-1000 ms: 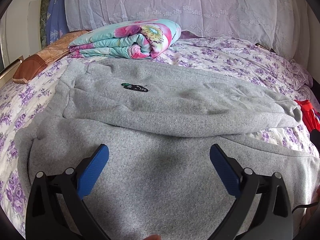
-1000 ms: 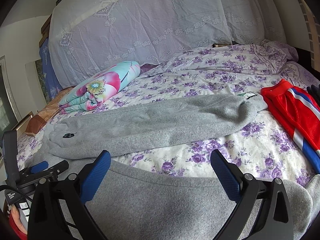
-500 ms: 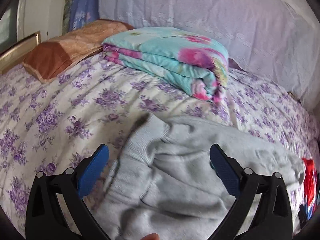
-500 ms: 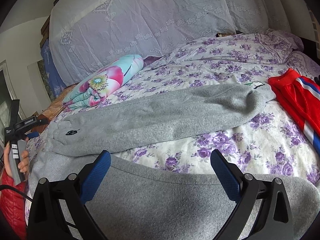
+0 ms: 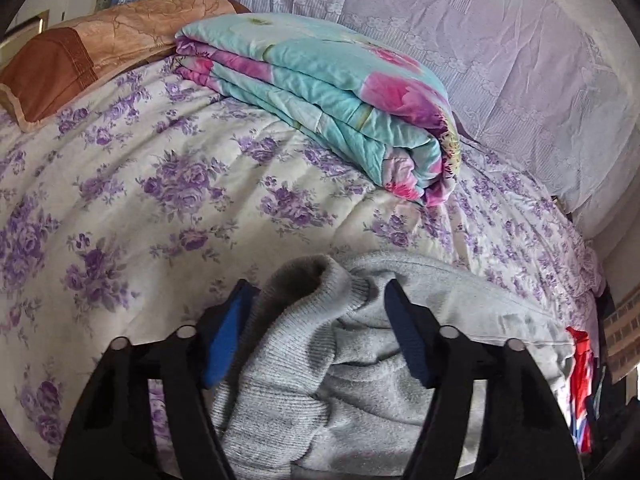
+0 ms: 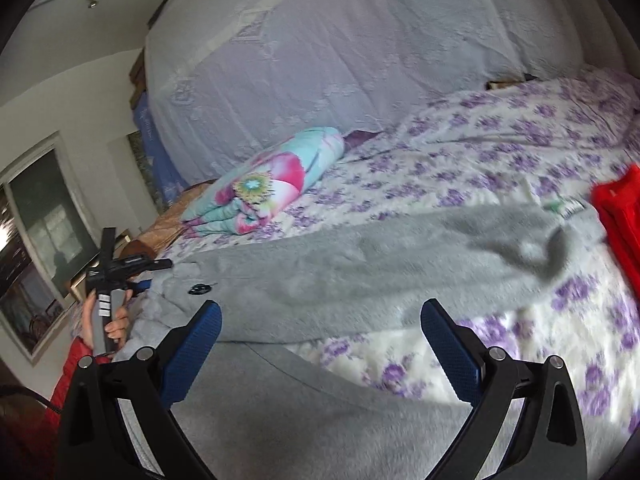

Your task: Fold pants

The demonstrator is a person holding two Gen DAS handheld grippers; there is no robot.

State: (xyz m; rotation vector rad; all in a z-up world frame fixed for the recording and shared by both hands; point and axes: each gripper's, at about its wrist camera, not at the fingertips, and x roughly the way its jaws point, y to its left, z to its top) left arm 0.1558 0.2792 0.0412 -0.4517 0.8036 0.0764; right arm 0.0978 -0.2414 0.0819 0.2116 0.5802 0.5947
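Crowding the bed w/ purple-flower quilt: a folded turquoise/pink blanket at 12 o'clock, a brown satin pillow at 10, a red garment at 3 in the right view. Lace cloth draped behind. Grey pants, soft fleece w/ ribbed hem, lay spread across the quilt. Left gripper had just been closing, blue pads around the bunched ribbed edge; contact unclear. Right gripper gaped wide, holding nothing, above pants.
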